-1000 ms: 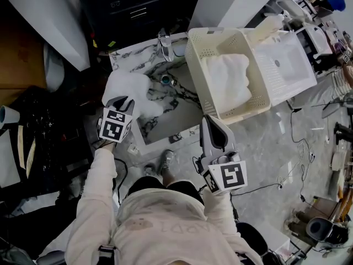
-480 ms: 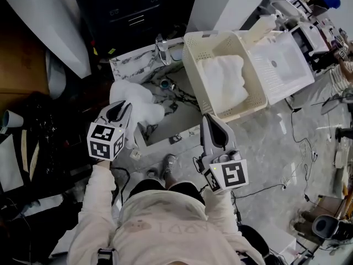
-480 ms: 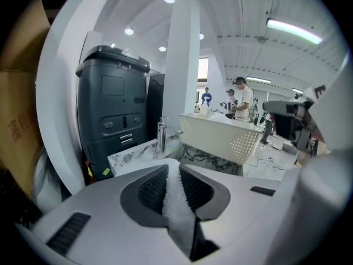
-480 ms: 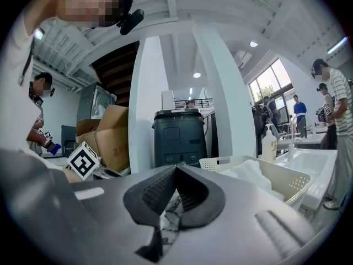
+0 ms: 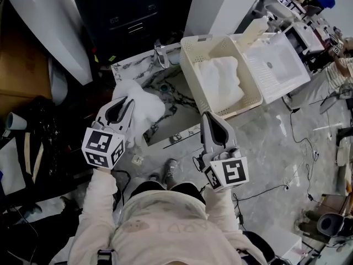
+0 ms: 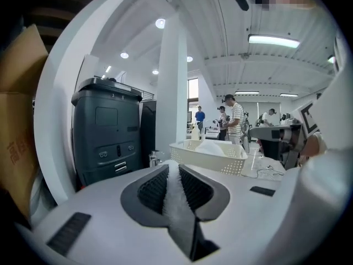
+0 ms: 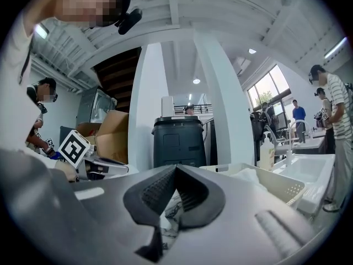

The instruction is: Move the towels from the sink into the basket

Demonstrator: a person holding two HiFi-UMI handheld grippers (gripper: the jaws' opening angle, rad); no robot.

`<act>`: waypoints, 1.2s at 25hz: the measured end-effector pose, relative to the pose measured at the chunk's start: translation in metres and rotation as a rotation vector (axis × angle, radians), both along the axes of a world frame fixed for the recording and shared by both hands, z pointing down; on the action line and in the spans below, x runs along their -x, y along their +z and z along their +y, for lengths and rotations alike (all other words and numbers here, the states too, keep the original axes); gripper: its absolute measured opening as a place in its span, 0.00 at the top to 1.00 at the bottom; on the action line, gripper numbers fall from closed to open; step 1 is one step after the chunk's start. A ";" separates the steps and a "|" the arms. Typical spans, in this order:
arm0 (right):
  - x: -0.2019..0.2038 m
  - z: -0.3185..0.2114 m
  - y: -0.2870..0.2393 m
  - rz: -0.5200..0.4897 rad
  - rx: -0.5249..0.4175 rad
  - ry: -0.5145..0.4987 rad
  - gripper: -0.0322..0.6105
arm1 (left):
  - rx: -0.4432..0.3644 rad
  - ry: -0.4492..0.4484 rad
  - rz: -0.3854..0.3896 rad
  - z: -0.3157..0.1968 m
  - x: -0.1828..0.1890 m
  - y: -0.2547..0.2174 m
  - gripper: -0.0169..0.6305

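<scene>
My left gripper (image 5: pixel 123 104) is shut on a white towel (image 5: pixel 142 101) and holds it above the left part of the marble sink (image 5: pixel 177 110). In the left gripper view a strip of that towel (image 6: pixel 175 203) is pinched between the ribbed pads of the left gripper (image 6: pixel 172 169). The cream perforated basket (image 5: pixel 190 79) stands on the sink's right side with another white towel (image 5: pixel 220 81) lying in it. Near the sink's front edge my right gripper (image 5: pixel 208 118) points at the basket. Its jaws meet at the tip, with nothing between them in the right gripper view (image 7: pixel 175 170).
A chrome faucet (image 5: pixel 161 51) stands at the sink's back rim. A white basin (image 5: pixel 278 62) adjoins the basket on the right, with a soap bottle (image 5: pixel 258 31) behind it. A dark grey bin (image 6: pixel 107 131) stands behind the sink. Cables lie on the floor (image 5: pixel 287 148).
The left gripper has risen and drawn back toward me with the towel, lifting it off the sink. The right gripper has hardly moved.
</scene>
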State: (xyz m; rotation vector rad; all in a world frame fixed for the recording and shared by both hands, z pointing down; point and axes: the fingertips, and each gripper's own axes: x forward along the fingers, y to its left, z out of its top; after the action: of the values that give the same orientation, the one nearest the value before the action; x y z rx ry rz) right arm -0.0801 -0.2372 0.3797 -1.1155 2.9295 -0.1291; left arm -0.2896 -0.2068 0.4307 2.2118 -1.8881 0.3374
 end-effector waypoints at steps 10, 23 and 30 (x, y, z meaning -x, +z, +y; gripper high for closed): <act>-0.015 0.005 -0.019 -0.026 -0.040 0.039 0.93 | -0.150 0.076 0.032 -0.001 -0.030 -0.069 0.89; -0.049 0.007 -0.029 -0.039 -0.063 0.103 0.93 | -0.310 0.151 0.004 -0.011 -0.066 -0.149 0.89; -0.070 0.001 -0.032 -0.044 -0.071 0.138 0.93 | -0.391 0.180 0.007 -0.023 -0.088 -0.183 0.89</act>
State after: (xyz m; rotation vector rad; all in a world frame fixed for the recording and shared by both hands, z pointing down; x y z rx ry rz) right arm -0.0102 -0.2364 0.3476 -1.2820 2.7844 -0.0479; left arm -0.2016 -0.2294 0.2479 2.6349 -1.8859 -0.0171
